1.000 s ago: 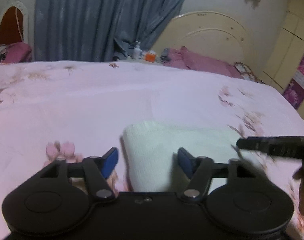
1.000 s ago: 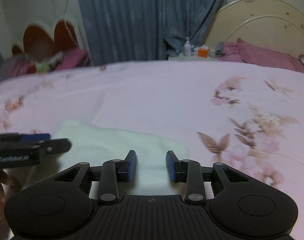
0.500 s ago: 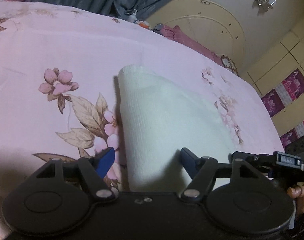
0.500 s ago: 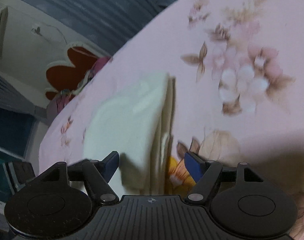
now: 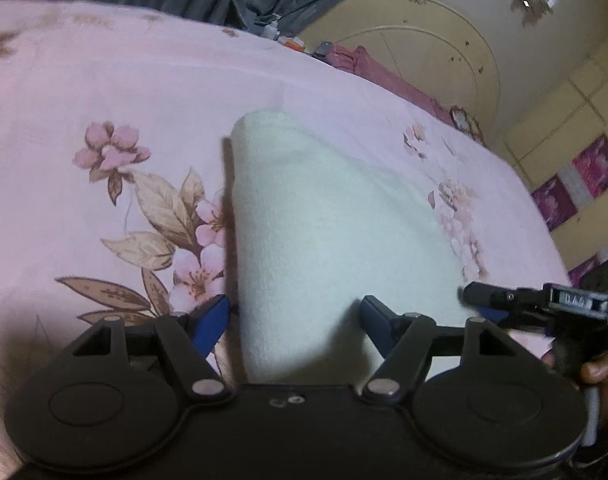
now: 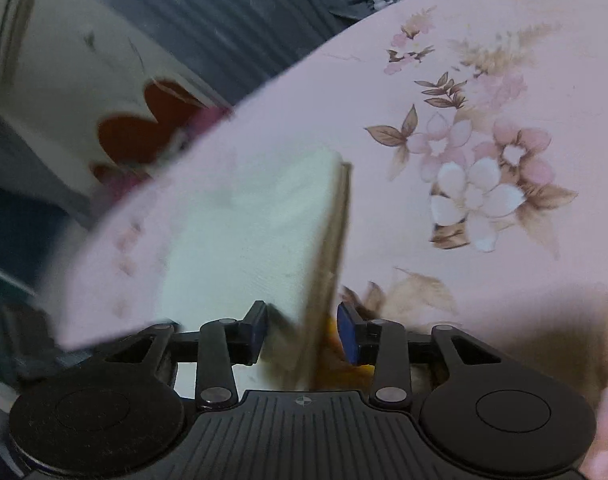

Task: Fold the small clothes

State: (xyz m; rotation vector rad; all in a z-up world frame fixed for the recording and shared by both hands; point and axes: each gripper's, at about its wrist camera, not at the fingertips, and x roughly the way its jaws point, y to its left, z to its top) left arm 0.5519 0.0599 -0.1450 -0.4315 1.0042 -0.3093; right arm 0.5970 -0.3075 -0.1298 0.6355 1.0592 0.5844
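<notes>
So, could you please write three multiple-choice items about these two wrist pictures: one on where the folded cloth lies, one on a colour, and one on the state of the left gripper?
1. Where does the white cloth lie?
A. On the pink floral bedsheet
B. On a wooden table
C. In a basket

2. What colour are the pads on the fingertips of the left gripper?
A. Red
B. Blue
C. Yellow

3. How does the left gripper stand?
A. Shut on the cloth
B. Shut on nothing
C. Open, one finger on each side of the cloth's near end

Answers:
1. A, as the sheet with pink flowers shows all around the cloth.
2. B, as both pads look blue against the black arms.
3. C, as a wide gap shows between the fingers, with the cloth's near end in it.
</notes>
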